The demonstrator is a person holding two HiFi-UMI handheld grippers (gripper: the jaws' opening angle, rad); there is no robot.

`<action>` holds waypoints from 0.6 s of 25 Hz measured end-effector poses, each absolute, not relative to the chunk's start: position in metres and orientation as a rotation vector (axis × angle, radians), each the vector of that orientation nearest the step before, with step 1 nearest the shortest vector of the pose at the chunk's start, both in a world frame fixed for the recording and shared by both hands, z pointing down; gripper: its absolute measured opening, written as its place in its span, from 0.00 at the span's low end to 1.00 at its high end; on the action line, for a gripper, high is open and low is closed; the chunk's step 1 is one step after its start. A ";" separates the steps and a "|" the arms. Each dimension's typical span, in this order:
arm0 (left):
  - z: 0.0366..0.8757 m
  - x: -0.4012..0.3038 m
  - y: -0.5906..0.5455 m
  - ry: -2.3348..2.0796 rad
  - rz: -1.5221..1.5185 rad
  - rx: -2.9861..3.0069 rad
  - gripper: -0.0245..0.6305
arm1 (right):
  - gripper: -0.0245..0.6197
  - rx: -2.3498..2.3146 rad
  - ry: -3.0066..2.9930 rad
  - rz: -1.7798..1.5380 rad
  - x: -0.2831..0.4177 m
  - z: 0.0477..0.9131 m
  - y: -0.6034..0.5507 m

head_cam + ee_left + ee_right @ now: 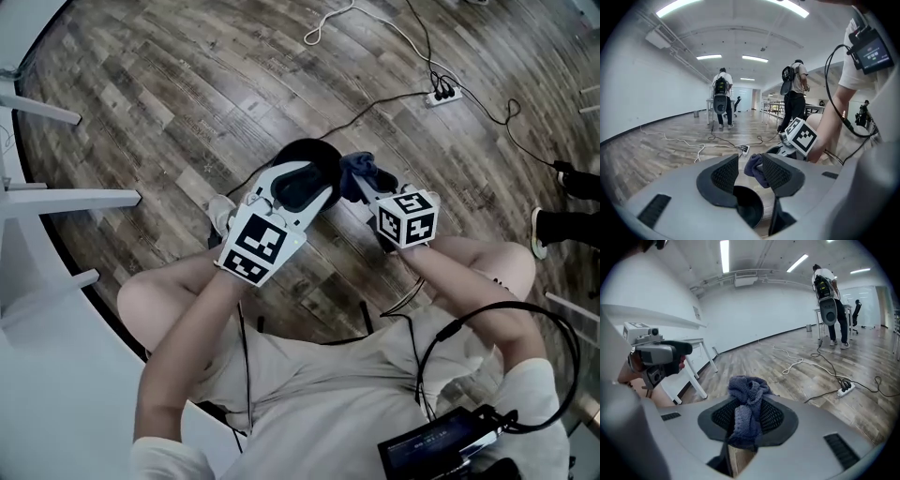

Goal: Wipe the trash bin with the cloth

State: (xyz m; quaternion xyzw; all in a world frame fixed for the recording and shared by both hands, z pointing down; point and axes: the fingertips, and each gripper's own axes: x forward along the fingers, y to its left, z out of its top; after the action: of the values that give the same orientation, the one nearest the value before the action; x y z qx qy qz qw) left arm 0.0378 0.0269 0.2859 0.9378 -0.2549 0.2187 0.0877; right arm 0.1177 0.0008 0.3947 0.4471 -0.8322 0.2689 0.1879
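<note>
wood floor [187, 84]; right claw [749, 418] pinching cloth [746, 390], left claw [750, 171] agape above bin [749, 206]

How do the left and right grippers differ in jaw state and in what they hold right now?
The left gripper has its jaws apart, pinching nothing; the right gripper is shut on the cloth. The left gripper sits over the black trash bin; the right gripper is beside it, cloth bunched above its jaws. Both are held above the wood floor.
</note>
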 end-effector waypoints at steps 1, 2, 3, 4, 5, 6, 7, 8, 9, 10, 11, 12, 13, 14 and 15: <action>0.280 0.035 0.025 -0.770 0.634 2.789 0.30 | 0.20 1.265 -2.365 0.739 0.116 0.383 -0.005; 0.273 0.032 0.020 -0.786 0.622 2.786 0.30 | 0.20 1.268 -2.392 0.712 0.112 0.370 -0.012; 0.266 0.028 0.016 -0.807 0.617 2.785 0.30 | 0.20 1.270 -2.421 0.679 0.107 0.356 -0.019; 0.260 0.025 0.014 -0.828 0.617 2.785 0.30 | 0.20 1.272 -2.446 0.650 0.101 0.342 -0.023; 0.255 0.021 0.013 -0.850 0.621 2.787 0.30 | 0.20 1.275 -2.468 0.627 0.096 0.328 -0.025; 0.253 0.018 0.013 -0.871 0.628 2.792 0.30 | 0.20 1.278 -2.486 0.606 0.092 0.316 -0.026; 0.252 0.015 0.012 -0.892 0.634 2.798 0.30 | 0.20 1.280 -2.503 0.583 0.088 0.306 -0.027; 0.253 0.012 0.011 -0.913 0.639 2.803 0.30 | 0.20 1.278 -2.518 0.558 0.084 0.297 -0.028; 0.254 0.010 0.009 -0.929 0.643 2.807 0.30 | 0.20 1.275 -2.533 0.527 0.081 0.289 -0.030; 0.256 0.009 0.007 -0.942 0.646 2.809 0.30 | 0.20 1.270 -2.545 0.489 0.079 0.282 -0.031; 0.258 0.008 0.004 -0.950 0.649 2.810 0.30 | 0.20 1.268 -2.555 0.448 0.078 0.275 -0.031; 0.259 0.008 0.002 -0.956 0.653 2.812 0.30 | 0.20 1.268 -2.563 0.410 0.078 0.268 -0.032; 0.261 0.008 0.000 -0.958 0.657 2.815 0.30 | 0.20 1.271 -2.567 0.384 0.078 0.263 -0.033; 0.262 0.009 -0.003 -0.960 0.659 2.816 0.30 | 0.20 1.277 -2.571 0.375 0.079 0.258 -0.035; 0.263 0.009 -0.005 -0.960 0.658 2.817 0.30 | 0.20 1.284 -2.575 0.383 0.080 0.255 -0.036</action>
State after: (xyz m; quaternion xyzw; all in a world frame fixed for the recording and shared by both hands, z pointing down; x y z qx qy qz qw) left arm 0.0091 -0.0047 0.2626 0.9232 -0.3146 0.2156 0.0469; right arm 0.0800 -0.0361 0.2546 0.4393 -0.8807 0.1309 0.1193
